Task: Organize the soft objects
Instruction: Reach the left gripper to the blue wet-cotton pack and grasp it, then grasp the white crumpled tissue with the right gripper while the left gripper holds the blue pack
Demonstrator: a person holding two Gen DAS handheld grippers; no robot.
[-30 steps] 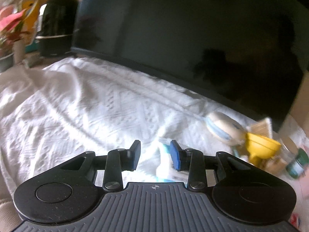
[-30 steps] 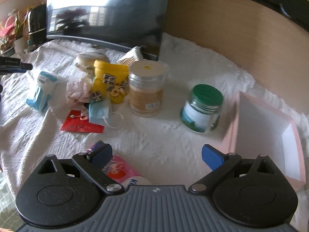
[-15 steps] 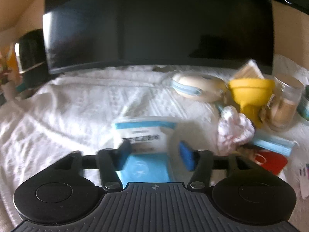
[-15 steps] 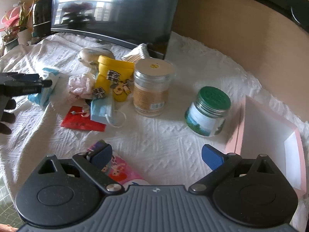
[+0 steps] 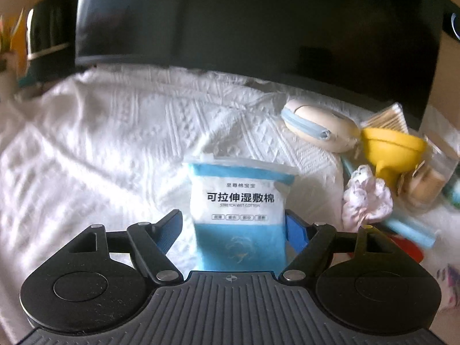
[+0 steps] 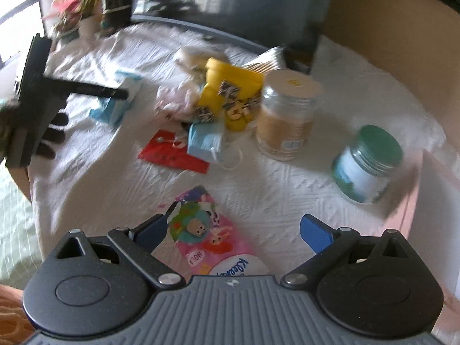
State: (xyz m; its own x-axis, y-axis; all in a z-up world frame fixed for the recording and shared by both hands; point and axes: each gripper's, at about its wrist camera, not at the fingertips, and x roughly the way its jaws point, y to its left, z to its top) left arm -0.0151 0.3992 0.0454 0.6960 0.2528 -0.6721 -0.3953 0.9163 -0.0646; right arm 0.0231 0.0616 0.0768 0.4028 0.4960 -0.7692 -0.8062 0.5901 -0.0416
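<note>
Left wrist view: left tool [image 5: 233, 225] has its jaws opening, standing wide, blue pads apart from each other. A blue-and-white cotton pad pack [image 5: 240, 215] stands upright between the pads; the left pad is clear of it, the right pad sits just beside its edge, contact uncertain. The pack rests on the bench under a white textured cloth [image 5: 100, 143]. Right of the pack: a crumpled pink-white cloth [image 5: 366, 201], a yellow funnel [image 5: 391, 149], a cream pouch with a blue zipper [image 5: 319, 126], and a clear jar [image 5: 431, 178] at the edge, blurred. A dark screen [image 5: 244, 23] stands behind the cloth. Right wrist view: right tool [image 6: 233, 230] is wide open, nothing gripped. A pink tissue pack [image 6: 207, 235] with cartoon print lies flat on the cloth under and between its fingers, nearer the left pad; not pressed by either pad. Beyond it: a red packet [image 6: 169, 152], a light blue face mask [image 6: 205, 141] lying partly on the packet, the yellow funnel [image 6: 233, 95] with small tags on it, the crumpled cloth [image 6: 175, 97], a clear jar with a white lid [image 6: 287, 115], and a jar with a green lid [image 6: 368, 164] apart to the right. A pink box [image 6: 419, 178] sits at the right edge, blurred. At left, the left tool [image 6: 86, 89] shows in a person's hand [image 6: 49, 135], its fingers reaching the cotton pad pack [image 6: 118, 100]. Frame is motion-blurred.
</note>
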